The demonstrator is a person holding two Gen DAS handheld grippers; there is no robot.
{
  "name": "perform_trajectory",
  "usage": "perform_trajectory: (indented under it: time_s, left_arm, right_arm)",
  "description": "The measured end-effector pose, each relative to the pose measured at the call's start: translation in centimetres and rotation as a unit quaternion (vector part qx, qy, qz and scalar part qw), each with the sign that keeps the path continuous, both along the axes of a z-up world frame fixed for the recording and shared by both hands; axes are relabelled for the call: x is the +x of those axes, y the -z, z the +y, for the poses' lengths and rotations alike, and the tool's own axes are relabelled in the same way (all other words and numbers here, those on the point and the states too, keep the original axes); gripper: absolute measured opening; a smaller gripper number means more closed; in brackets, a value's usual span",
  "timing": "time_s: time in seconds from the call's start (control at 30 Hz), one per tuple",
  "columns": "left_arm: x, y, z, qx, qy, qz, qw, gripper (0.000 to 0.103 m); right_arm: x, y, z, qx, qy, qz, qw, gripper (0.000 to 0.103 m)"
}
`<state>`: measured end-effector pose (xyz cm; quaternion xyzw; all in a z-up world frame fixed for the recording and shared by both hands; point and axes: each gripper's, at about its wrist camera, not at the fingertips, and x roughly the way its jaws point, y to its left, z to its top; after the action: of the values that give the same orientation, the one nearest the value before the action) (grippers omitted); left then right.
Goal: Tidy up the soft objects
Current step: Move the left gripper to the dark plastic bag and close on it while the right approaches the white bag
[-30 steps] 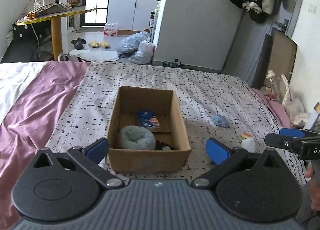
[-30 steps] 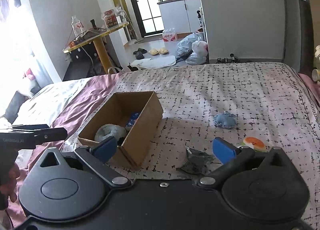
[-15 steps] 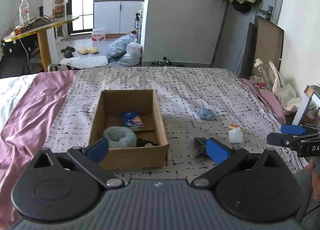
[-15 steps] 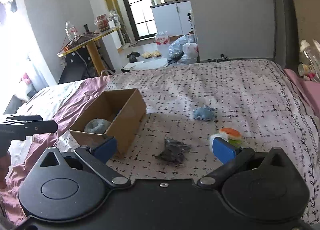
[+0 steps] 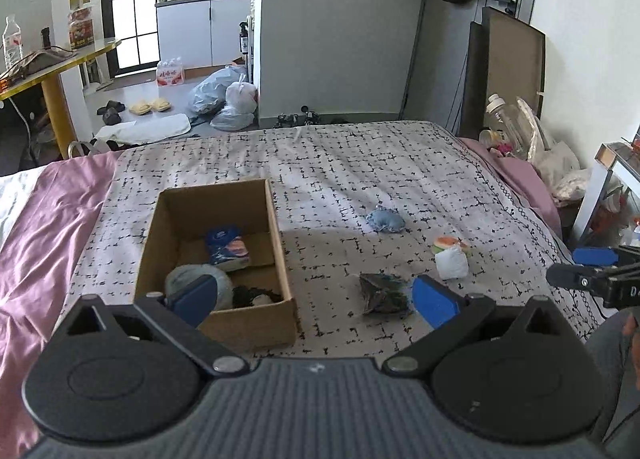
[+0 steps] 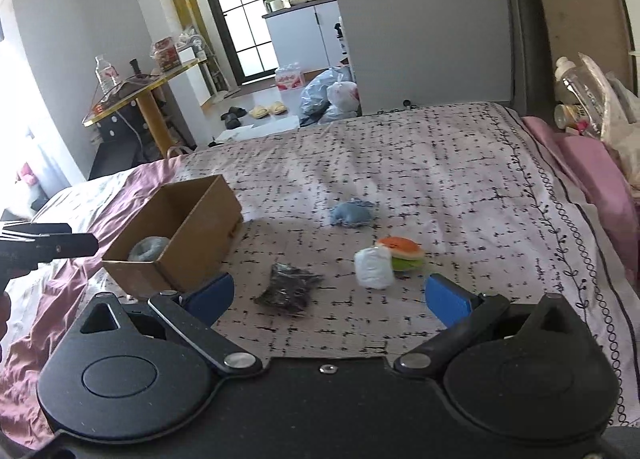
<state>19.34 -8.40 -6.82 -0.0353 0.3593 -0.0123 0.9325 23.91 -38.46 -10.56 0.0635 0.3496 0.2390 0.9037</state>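
An open cardboard box (image 5: 280, 259) (image 6: 204, 215) stands on the patterned bedspread. It holds a grey round plush (image 5: 188, 279) (image 6: 150, 247), a blue packet (image 5: 228, 247) and a dark item (image 5: 252, 293). On the bed to its right lie a dark crumpled pouch (image 5: 382, 293) (image 6: 290, 285), a white soft block (image 5: 452, 263) (image 6: 374, 267), an orange-green burger toy (image 5: 450, 243) (image 6: 404, 253) and a blue plush (image 5: 384, 221) (image 6: 352, 213). My left gripper (image 5: 314, 299) is open and empty, near the box's front. My right gripper (image 6: 328, 297) is open and empty, near the pouch and the white block.
A pink sheet (image 5: 40, 227) covers the bed's left side. Pink pillows, bottles and bags (image 6: 580, 107) crowd the right edge by the headboard. A yellow table (image 6: 140, 99) and plastic bags (image 6: 332, 95) stand on the floor beyond the bed.
Both grippers have drawn back and swung right. The pouch, white block and burger toy now show in full in both views. Both stay open and empty.
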Motion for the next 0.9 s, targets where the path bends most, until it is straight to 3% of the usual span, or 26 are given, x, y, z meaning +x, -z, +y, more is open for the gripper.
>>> perform_trajectory:
  time_s: [0.37, 0.63, 0.8, 0.9]
  left_arm:
    - [2.8, 2.5, -3.8, 0.01, 0.049, 0.013, 0.9986, 0.103]
    - [5.7, 4.2, -5.7, 0.023, 0.059, 0.021, 0.9978, 0.103]
    - [7.5, 5.5, -6.3, 0.007, 0.055, 0.028, 0.9981, 0.102]
    - [8.4, 6.7, -6.3, -0.003, 0.056, 0.038, 0.9977, 0.1]
  right_arm:
    - [1.2, 1.9, -1.7, -0.002, 0.02, 0.017, 1.0, 0.103]
    - [3.0, 3.3, -1.7, -0.007, 0.028, 0.034, 0.999, 0.103]
    - [4.4, 4.3, -0.9, -0.016, 0.033, 0.045, 0.998, 0.103]
    - [5.3, 4.9, -0.4, -0.02, 0.034, 0.052, 0.998, 0.097]
